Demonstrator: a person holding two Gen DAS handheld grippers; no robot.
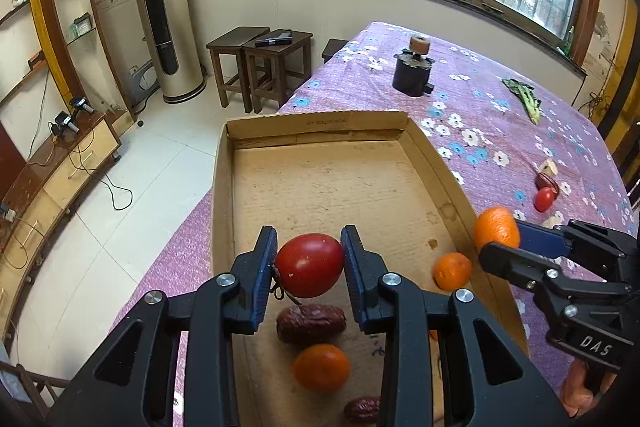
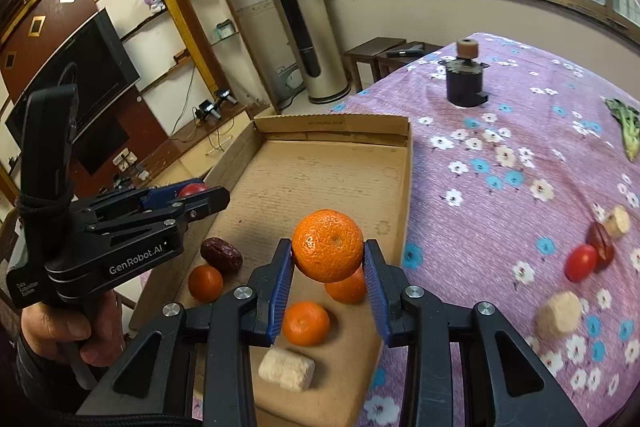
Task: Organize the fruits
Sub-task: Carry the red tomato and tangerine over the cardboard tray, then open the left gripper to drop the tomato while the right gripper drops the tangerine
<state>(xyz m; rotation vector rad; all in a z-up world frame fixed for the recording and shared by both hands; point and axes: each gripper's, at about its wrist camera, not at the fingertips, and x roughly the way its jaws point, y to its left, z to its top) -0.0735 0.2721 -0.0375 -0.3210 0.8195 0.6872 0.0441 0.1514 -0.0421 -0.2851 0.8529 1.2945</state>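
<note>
Tomato (image 1: pixel 309 264) clamped between left jaws; tangerine (image 2: pixel 328 245) between right jaws.

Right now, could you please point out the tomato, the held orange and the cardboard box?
tomato (image 1: pixel 309 264), left wrist view, middle of its skin
held orange (image 2: pixel 327 245), right wrist view, centre of peel
cardboard box (image 1: pixel 316 125), left wrist view, far wall

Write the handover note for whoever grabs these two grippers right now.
Left gripper: shut on a tomato, held over the cardboard tray.
Right gripper: shut on a mandarin, over the tray's right side.
Done: three mandarins, two red dates and a pale block already lie in the tray.
Left: release both fruits into the tray, then fetch the small tomato, dark red piece and pale pieces from the purple cloth.
</note>
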